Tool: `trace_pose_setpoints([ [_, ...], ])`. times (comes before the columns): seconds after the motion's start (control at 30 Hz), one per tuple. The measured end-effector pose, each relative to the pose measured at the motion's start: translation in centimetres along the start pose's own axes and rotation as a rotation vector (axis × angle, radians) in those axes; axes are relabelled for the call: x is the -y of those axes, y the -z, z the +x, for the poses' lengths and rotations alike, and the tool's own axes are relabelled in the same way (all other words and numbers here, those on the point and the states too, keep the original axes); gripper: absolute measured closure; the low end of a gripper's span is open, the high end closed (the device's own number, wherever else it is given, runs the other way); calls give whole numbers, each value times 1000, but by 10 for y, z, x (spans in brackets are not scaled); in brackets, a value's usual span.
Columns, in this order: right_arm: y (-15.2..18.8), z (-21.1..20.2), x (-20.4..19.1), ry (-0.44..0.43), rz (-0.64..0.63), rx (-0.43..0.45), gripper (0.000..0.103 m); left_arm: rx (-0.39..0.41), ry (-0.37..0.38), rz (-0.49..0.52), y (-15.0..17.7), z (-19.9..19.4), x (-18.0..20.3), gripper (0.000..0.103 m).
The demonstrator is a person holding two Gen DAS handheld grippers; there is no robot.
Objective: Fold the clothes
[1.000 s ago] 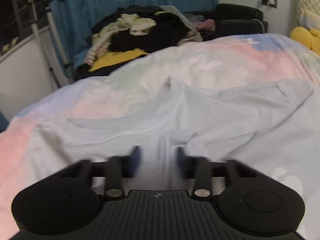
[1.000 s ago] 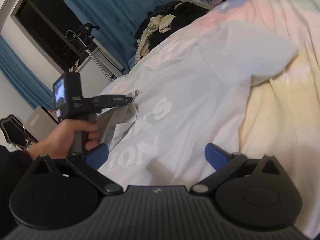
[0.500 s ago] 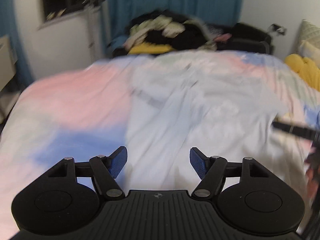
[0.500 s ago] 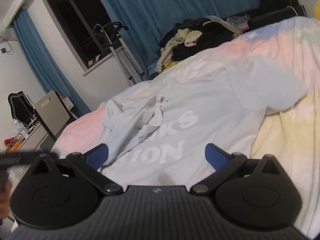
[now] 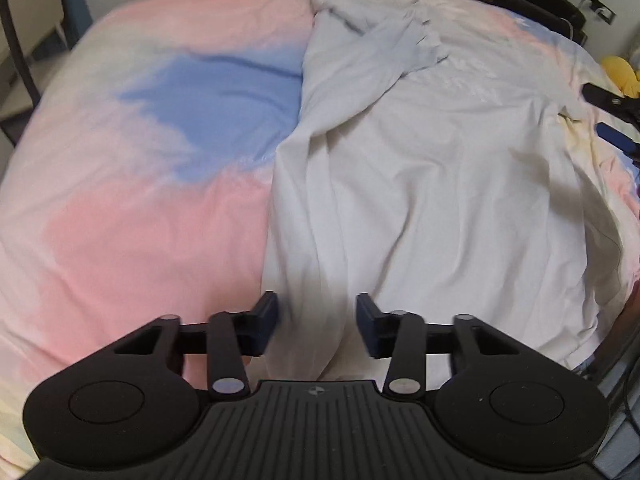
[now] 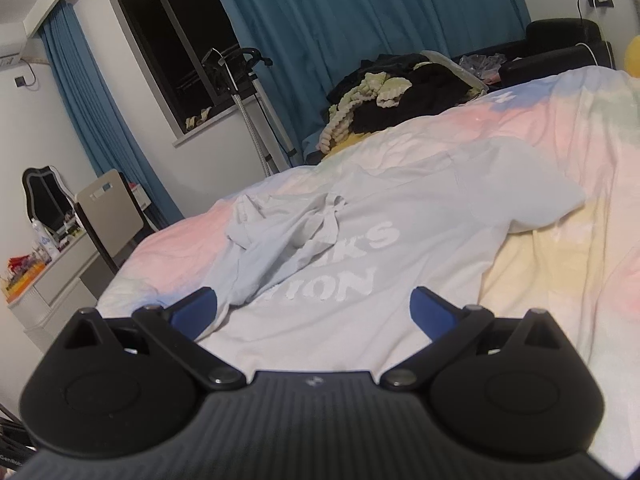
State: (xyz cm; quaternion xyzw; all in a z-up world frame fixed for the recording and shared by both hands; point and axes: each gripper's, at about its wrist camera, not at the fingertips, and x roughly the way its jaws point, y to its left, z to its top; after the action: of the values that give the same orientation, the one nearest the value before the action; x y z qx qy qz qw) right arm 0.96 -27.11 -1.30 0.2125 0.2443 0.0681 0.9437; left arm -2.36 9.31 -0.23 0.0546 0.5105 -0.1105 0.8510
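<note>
Looks like the hem-grabbing step: the pale grey cotton T-shirt [image 5: 432, 184] edge is straddled by the narrowed, just-closing left tool [image 5: 317, 322], not visibly pinched yet, while the right tool [image 6: 314, 308] is held wide and empty, so a firm pinch is needed next.

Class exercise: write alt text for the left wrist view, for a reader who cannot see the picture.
A pale T-shirt lies rumpled on a bed, one sleeve folded across it, on a pink and blue duvet. The left gripper points down at the shirt's near edge, its fingers apart with fabric showing between them. The right gripper's tip shows at the right edge.

pastel bed [image 5: 120, 216], pale T-shirt [image 5: 440, 184] spread
</note>
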Motion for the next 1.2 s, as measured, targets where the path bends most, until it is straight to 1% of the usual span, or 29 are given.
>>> trace_pose_setpoints([
  [0.03, 1, 2, 1, 3, 2, -5, 0, 10, 12, 16, 0, -4, 6, 91],
  [0.07, 2, 3, 3, 4, 12, -13, 0, 21, 26, 36, -1, -9, 14, 98],
  [0.13, 2, 6, 8, 1, 44, -25, 0, 43, 54, 85, -1, -18, 33, 100],
  [0.23, 2, 8, 13, -3, 81, -29, 0, 49, 116, 140, 0, -29, 60, 100],
  [0.33, 1, 8, 14, -7, 91, -25, 0, 46, 132, 215, 5, -27, 88, 100],
  [0.4, 0, 8, 14, -13, 94, -23, 0, 19, 145, 245, 11, -17, 103, 100],
  [0.5, 0, 9, 13, -13, 90, -21, 0, -12, 154, 254, 20, 11, 115, 100],
  [0.63, -1, 6, 12, -13, 77, -10, 0, -27, 158, 222, 27, 44, 123, 100],
  [0.8, -2, 4, 12, -4, 62, 0, 0, -21, 159, 202, 25, 50, 125, 97],
  [0.83, -2, 5, 12, -3, 59, 0, 0, -20, 164, 198, 24, 49, 124, 95],
  [0.87, -3, 5, 12, -4, 58, -1, 0, -17, 169, 194, 24, 47, 124, 87],
  [0.9, -3, 6, 11, -6, 57, -3, 0, -10, 174, 190, 23, 45, 123, 72],
  [0.93, -3, 5, 11, -8, 55, -2, 0, 13, 183, 184, 23, 39, 122, 62],
  [0.97, -4, 5, 11, -9, 52, 1, 0, 48, 194, 179, 23, 33, 120, 42],
  [1.0, -4, 3, 10, -10, 47, 7, 0, 87, 209, 175, 23, 26, 120, 34],
  [1.1, -7, -1, 8, -7, 26, 31, 0, 209, 253, 178, 20, 4, 125, 33],
  [1.2, -12, -6, 6, -3, 1, 55, 0, 301, 265, 163, 8, -2, 127, 33],
])
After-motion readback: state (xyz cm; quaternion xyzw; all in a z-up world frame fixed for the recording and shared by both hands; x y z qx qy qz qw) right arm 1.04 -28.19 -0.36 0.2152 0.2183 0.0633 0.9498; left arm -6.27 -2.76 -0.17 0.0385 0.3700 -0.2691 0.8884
